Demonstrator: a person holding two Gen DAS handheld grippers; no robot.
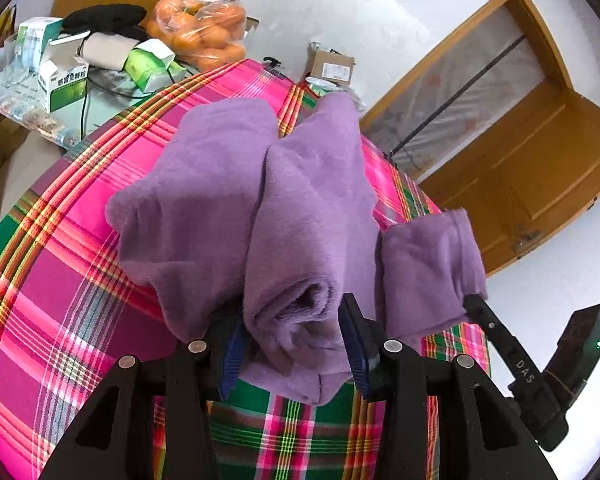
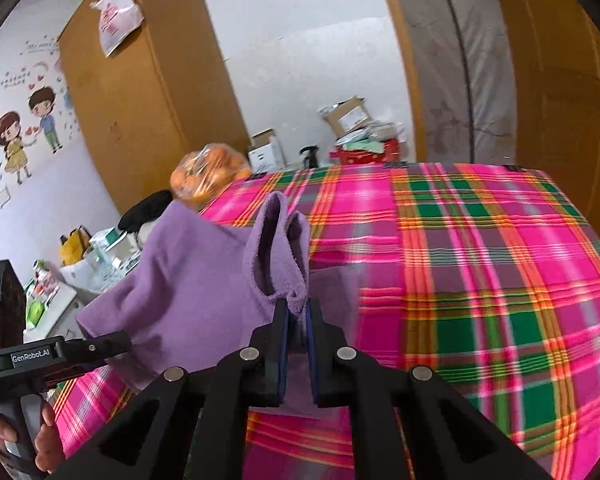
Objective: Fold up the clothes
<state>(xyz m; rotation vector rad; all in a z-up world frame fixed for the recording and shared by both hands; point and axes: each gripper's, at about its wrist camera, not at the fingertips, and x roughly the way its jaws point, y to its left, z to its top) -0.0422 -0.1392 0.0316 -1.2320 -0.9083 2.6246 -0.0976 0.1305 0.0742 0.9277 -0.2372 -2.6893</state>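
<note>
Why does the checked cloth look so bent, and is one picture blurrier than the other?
Left wrist view: the fisheye lens bows the plaid tablecloth into an arc; the purple garment looks sharp, softly shadowed in its folds. Right wrist view: the tablecloth's stripes smear on the right side, likely motion blur, and dark corners frame both pictures.

I can read two markings. White letters "DAS" run along the black arm of the right gripper (image 1: pixel 475 302) in my left wrist view. A small label reading "GenRobot.AI" sits on the left gripper (image 2: pixel 122 338) body in my right wrist view.
</note>
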